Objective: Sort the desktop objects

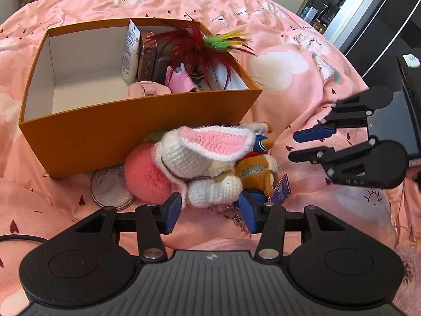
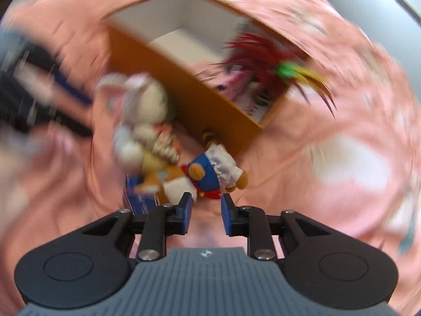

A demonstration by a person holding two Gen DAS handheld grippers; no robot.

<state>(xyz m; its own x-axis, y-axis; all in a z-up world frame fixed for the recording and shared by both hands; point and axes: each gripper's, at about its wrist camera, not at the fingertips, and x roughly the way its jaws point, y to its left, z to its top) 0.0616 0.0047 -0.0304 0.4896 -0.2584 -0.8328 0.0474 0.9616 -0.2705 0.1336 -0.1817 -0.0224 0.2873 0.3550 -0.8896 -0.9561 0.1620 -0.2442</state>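
Your left gripper point(image 1: 213, 212) hangs released around the crocheted rabbit point(image 1: 202, 155), with the pink pompom point(image 1: 146, 179) and a round tin point(image 1: 111, 191) crowding the orange box point(image 1: 118, 137).

Your right gripper point(image 2: 204, 212) stands unclenched, empty, just short of the sailor bear point(image 2: 208, 176) beside that box point(image 2: 184, 89).

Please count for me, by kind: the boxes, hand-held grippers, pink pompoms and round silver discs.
Box: 1
Hand-held grippers: 2, left hand-held gripper and right hand-held gripper
Pink pompom: 1
Silver disc: 1
Total: 5
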